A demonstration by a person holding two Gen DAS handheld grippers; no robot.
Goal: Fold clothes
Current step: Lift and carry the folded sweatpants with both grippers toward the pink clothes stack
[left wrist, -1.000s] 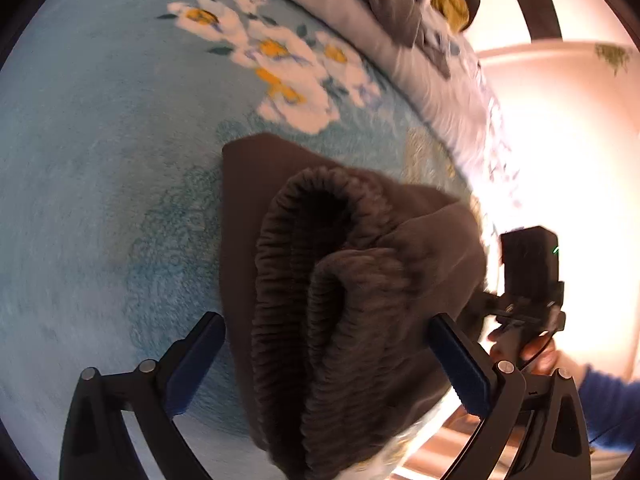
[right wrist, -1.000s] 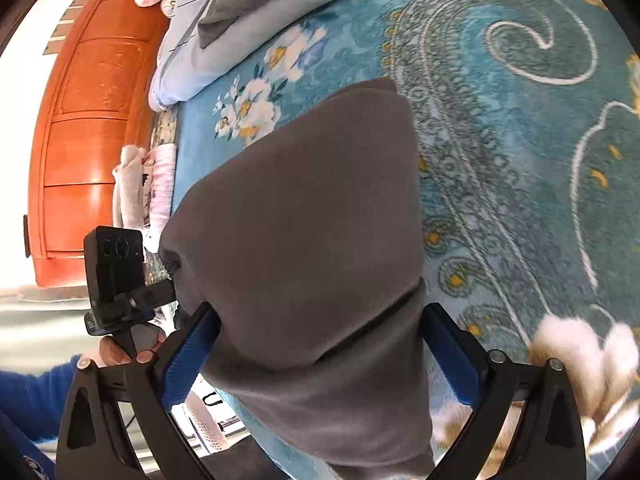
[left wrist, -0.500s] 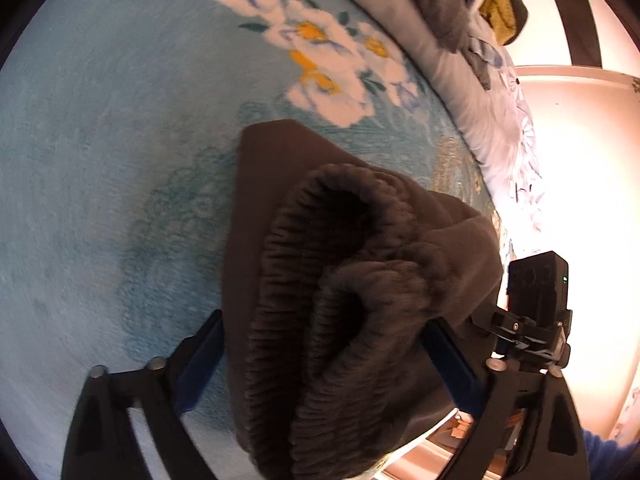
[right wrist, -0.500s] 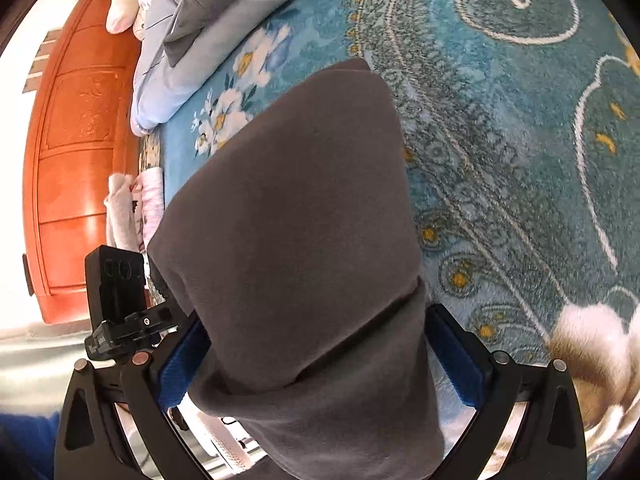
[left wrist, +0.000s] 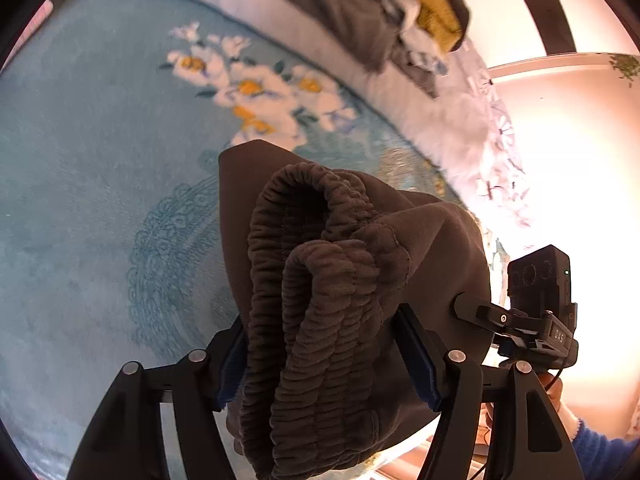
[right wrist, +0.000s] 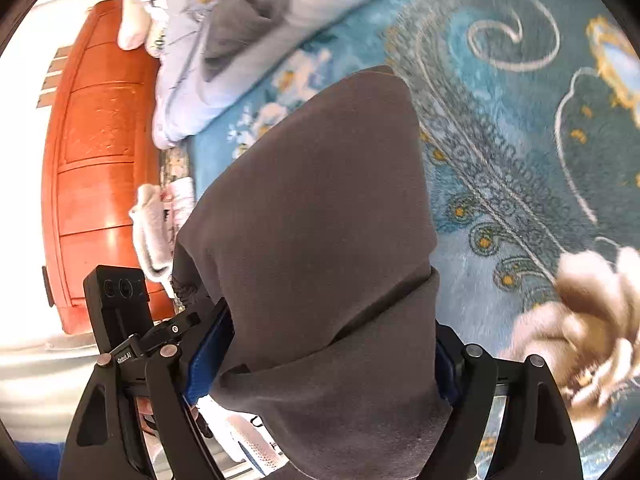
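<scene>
Blanket (left wrist: 92, 184), teal and flowered, is filling the left wrist view, with a clothes pile (left wrist: 384, 8) upper right. The left gripper (left wrist: 320, 360) is pinching the brown garment's (left wrist: 340, 280) ribbed waistband at centre. In the right wrist view, a wooden headboard (right wrist: 96, 168) is standing at left; the right gripper (right wrist: 332, 360) is clamping the garment, its length running toward upper centre.
</scene>
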